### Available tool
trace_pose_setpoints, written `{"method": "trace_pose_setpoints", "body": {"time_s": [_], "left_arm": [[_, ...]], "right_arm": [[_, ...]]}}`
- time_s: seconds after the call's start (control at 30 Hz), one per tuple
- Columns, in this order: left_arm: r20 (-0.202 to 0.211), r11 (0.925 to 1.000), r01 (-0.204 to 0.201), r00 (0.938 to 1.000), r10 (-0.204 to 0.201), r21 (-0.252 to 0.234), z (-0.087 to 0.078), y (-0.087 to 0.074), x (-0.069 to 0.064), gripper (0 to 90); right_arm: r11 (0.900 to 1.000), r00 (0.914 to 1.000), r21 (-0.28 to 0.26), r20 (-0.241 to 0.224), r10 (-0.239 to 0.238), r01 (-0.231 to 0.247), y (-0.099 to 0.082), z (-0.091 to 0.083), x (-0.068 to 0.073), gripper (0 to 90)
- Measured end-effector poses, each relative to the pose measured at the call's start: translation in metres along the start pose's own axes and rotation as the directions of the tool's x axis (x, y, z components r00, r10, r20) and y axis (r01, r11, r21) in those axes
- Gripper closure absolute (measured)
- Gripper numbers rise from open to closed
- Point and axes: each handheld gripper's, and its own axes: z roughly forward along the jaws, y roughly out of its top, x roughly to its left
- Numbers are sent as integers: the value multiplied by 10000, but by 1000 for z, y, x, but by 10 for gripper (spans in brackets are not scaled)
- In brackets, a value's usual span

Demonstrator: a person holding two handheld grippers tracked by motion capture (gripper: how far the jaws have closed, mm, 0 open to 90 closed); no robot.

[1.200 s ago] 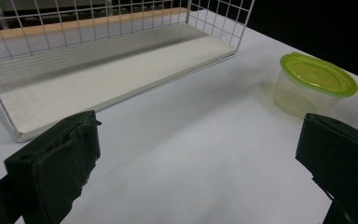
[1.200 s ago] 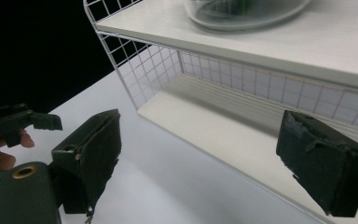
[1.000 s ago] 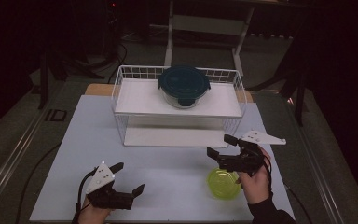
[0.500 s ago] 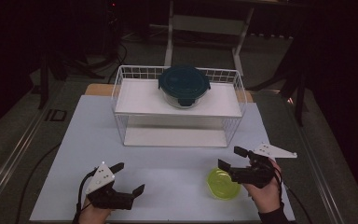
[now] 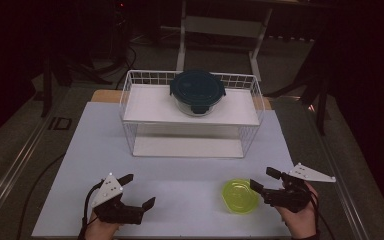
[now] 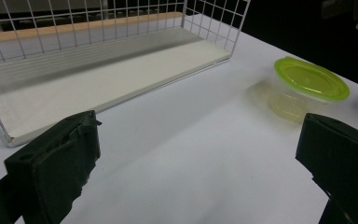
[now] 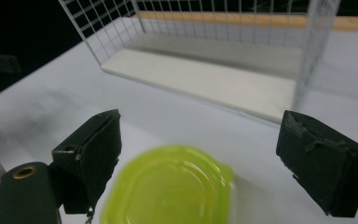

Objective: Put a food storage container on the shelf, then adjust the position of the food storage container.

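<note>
A yellow-green lidded container (image 5: 240, 196) sits on the white table near the front right; it also lies in the left gripper view (image 6: 311, 85) and low in the right gripper view (image 7: 168, 186). My right gripper (image 5: 262, 179) is open just right of it, jaws pointing left, tips beside its rim; between its jaws (image 7: 205, 140) nothing is gripped. My left gripper (image 5: 139, 190) rests open at the front left, empty (image 6: 200, 140). A dark teal lidded glass bowl (image 5: 197, 91) stands on the top shelf of a white wire rack (image 5: 130, 107).
The rack's lower shelf (image 5: 185, 146) is bare and open toward me, seen also as a white board (image 6: 107, 79) (image 7: 205, 79). White table top (image 5: 180, 170) lies between the rack and both grippers. Dark floor and stand legs surround the table.
My right gripper has drawn back from above the container, toward the near right edge, still open. The left gripper and the container have stayed put.
</note>
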Motion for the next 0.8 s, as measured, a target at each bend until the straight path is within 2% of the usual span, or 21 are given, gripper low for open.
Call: {"method": "trace_pose_setpoints", "body": {"time_s": [0.17, 0.27, 0.37, 0.53, 0.57, 0.6, 0.67, 0.8], "left_arm": [[-3, 10000, -14, 10000, 14, 15, 1, -1, 0, 0], [90, 9999, 97, 9999, -96, -31, 1, -1, 0, 0], [105, 10000, 44, 9999, -43, -41, 1, -1, 0, 0], [132, 10000, 45, 9999, -44, -35, 2, 0, 0, 0], [146, 9999, 84, 9999, -84, -62, 2, 0, 0, 0], [165, 9999, 82, 9998, -81, -67, 1, 0, -1, 0], [146, 10000, 29, 9999, -28, -68, 2, 0, -2, 0], [144, 9999, 39, 9999, -37, -99, 1, 0, -1, 0]], "right_arm": [[9998, 9998, 181, 178, 94, -97, -12, -8, -7, 148], [9992, 9984, 230, 484, 306, -318, -24, -16, -15, 178], [9984, 9972, 309, 592, 456, -475, -30, -20, -19, 191], [9967, 9962, 671, 776, 400, -452, -40, -22, -22, 222], [9944, 9930, 1046, 1185, 35, -160, -47, -22, -23, 280], [9934, 9922, 1137, 1247, -22, -121, -49, -21, -23, 302], [9909, 9921, 1327, 1255, 38, -206, -53, -19, -24, 347], [9838, 9957, 1782, 931, 21, -188, -59, -12, -22, 496]]}}
